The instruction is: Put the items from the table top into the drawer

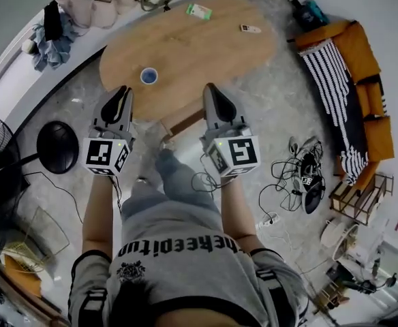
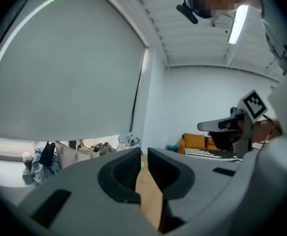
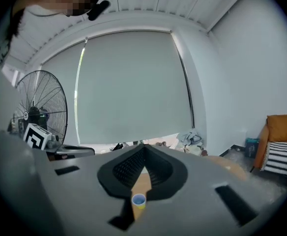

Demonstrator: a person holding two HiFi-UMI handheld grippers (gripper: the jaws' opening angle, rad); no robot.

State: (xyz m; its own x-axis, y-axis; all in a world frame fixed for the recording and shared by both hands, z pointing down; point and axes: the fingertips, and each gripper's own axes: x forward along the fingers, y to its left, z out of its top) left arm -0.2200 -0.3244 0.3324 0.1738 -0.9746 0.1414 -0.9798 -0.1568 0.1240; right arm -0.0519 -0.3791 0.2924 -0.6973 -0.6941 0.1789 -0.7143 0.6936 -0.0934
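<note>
An oval wooden table [image 1: 206, 46] stands ahead of me in the head view. On it are a blue cup [image 1: 148, 75] near the front edge, a green and white packet [image 1: 199, 11] at the far side and a small remote-like item [image 1: 249, 28] to the right. My left gripper [image 1: 123, 92] and right gripper [image 1: 210, 88] hover side by side over the table's near edge, both shut with nothing in them. The left gripper [image 2: 142, 155] shows a thin slit between its jaws. Below the right gripper [image 3: 143, 150] the blue cup [image 3: 138, 200] shows.
A wooden part [image 1: 180, 122] juts out under the table's near edge. An orange sofa [image 1: 366, 87] with a striped throw stands at the right, cables [image 1: 301, 176] lie on the floor, a black fan base [image 1: 57, 146] sits at the left, and bags [image 1: 103, 5] line the far wall.
</note>
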